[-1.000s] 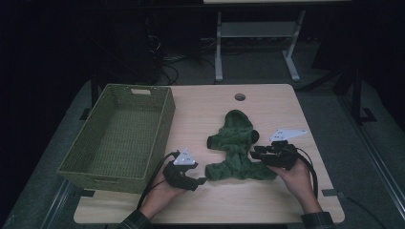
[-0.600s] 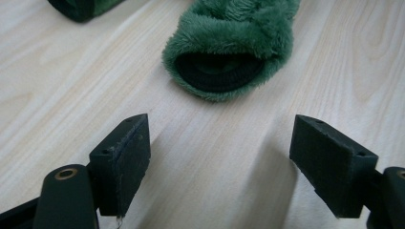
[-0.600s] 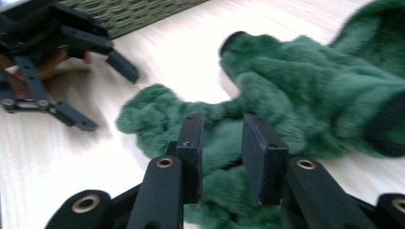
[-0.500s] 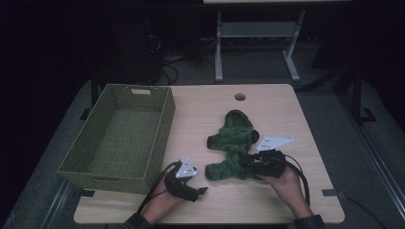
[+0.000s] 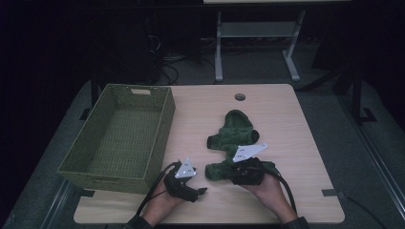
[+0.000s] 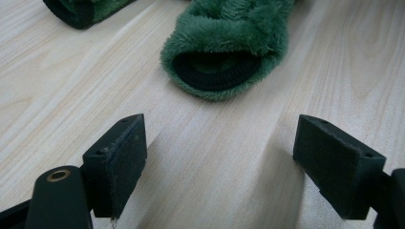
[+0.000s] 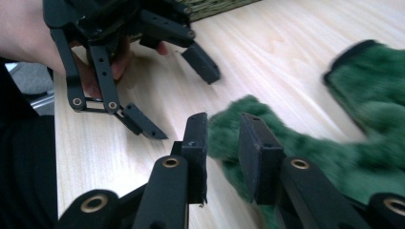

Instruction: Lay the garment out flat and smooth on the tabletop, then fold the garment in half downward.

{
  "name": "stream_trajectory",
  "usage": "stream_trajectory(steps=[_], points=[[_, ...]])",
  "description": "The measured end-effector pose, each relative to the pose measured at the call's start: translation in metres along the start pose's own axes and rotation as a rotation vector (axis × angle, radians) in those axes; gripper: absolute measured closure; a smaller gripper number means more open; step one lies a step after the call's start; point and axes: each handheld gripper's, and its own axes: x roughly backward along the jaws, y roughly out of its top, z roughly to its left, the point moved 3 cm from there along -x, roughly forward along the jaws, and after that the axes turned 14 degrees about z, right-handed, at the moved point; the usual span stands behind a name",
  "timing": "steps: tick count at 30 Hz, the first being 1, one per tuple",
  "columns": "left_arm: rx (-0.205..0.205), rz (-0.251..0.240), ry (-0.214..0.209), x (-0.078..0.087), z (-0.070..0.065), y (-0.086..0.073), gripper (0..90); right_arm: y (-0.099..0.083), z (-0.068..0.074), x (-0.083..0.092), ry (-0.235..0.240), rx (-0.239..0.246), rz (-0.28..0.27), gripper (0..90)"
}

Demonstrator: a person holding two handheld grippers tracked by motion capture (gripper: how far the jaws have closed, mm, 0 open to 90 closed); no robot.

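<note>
Left gripper view: green fleece garment point(image 6: 224, 52) just ahead of wide-spread left tool point(image 6: 219, 162), untouched.

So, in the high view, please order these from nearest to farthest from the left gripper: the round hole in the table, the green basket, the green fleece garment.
Measured from the left gripper at the table's near edge:
1. Green fleece garment: its lower cuff lies just right of the open jaws.
2. Green basket: its near corner sits to the left; nearly as close, so the first two are hard to separate.
3. Round hole: near the far edge.

Dim room, lit tabletop, slight blur
</note>
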Motion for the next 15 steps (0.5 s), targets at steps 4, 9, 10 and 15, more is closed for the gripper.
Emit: stream_trajectory(steps=[4, 9, 10, 15], points=[[-0.005, 0.000, 0.003, 0.000, 0.000, 0.000, 18.4, 0.006, 0.007, -0.013, 0.012, 0.024, 0.022, 73.1], [-0.004, 0.001, 0.003, 0.000, 0.000, 0.000, 18.4, 0.008, 0.008, -0.029, -0.001, 0.036, 0.068, 71.7], [-0.002, 0.001, 0.001, 0.000, 0.000, 0.000, 18.4, 0.008, 0.008, -0.032, -0.005, 0.040, 0.078, 71.6], [-0.005, 0.005, 0.003, 0.000, 0.000, 0.000, 18.4, 0.006, 0.005, -0.045, -0.043, 0.051, 0.121, 70.1]])
